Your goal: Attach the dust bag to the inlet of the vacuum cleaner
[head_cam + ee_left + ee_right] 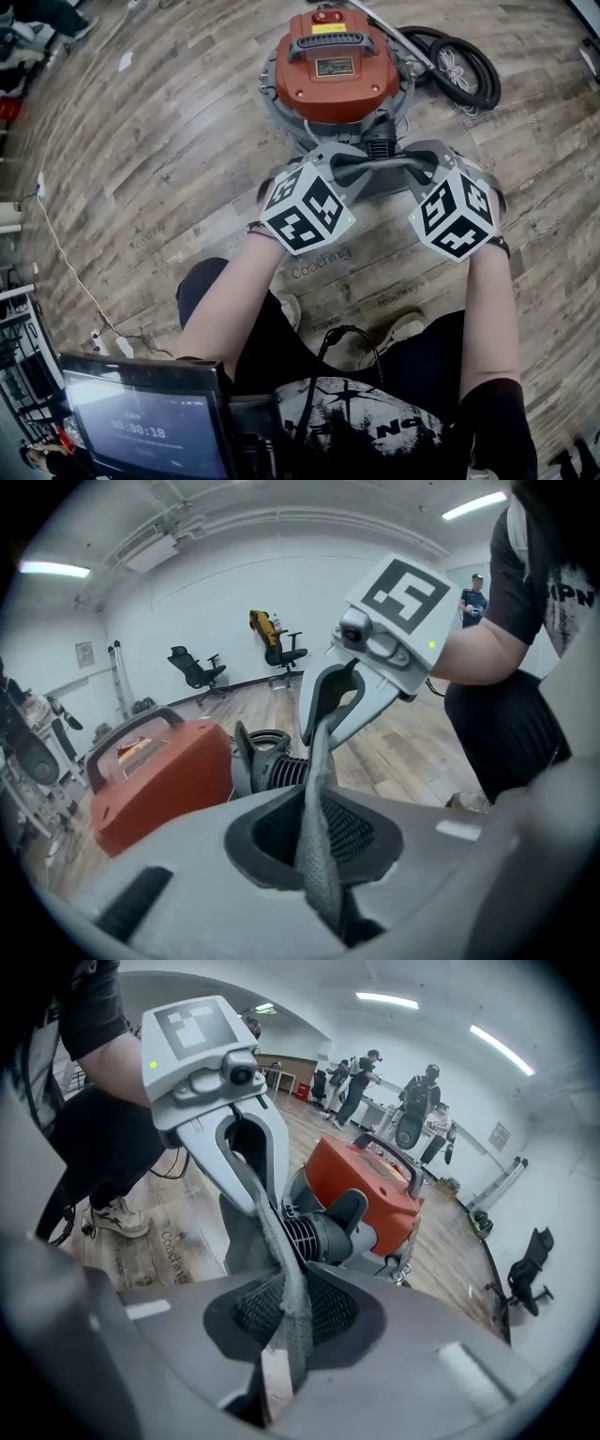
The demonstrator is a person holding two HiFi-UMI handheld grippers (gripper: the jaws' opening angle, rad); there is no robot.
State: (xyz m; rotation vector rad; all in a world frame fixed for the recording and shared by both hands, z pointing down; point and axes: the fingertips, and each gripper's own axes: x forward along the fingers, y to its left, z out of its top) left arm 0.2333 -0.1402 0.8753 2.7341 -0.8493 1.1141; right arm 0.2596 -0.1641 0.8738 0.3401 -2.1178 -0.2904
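The vacuum cleaner has an orange top on a grey base and stands on the wooden floor ahead. Its black ribbed inlet faces me. The grey fabric dust bag hangs just in front of the inlet, its mouth edge stretched taut between both grippers. My left gripper is shut on the left end of that edge, and the bag's fabric runs through its jaws. My right gripper is shut on the other end of the bag's edge. The inlet lies just beyond the bag's edge.
A black hose lies coiled to the right of the vacuum. A white cable runs over the floor on the left. A screen sits at my lower left. Office chairs and several people are far off.
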